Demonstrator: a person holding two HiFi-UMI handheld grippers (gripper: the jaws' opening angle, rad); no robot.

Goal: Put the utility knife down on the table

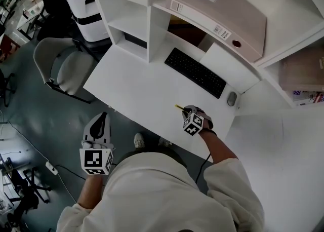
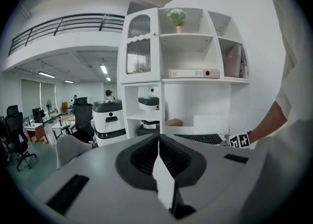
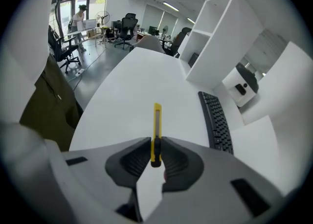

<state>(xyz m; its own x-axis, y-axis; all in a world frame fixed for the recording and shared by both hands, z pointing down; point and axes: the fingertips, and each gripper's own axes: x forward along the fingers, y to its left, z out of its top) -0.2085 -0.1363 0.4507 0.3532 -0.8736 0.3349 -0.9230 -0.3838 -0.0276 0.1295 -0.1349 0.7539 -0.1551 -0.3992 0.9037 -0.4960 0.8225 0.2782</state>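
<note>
The right arm (image 1: pixel 220 150) reaches forward with the right gripper (image 3: pixel 155 145) tipped steeply down, its jaws pressed on the utility knife (image 3: pixel 156 120), which juts out past their tips, while the left gripper (image 2: pixel 159 145), well off to its left, points nearly level, jaws together and empty.

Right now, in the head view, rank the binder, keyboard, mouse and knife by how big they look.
1. binder, though it sits higher, nearer the camera
2. keyboard
3. mouse
4. knife, mostly hidden by the right gripper

Yellow utility knife (image 3: pixel 156 130) clamped in jaws, seemingly above table (image 3: pixel 137 83)
</note>
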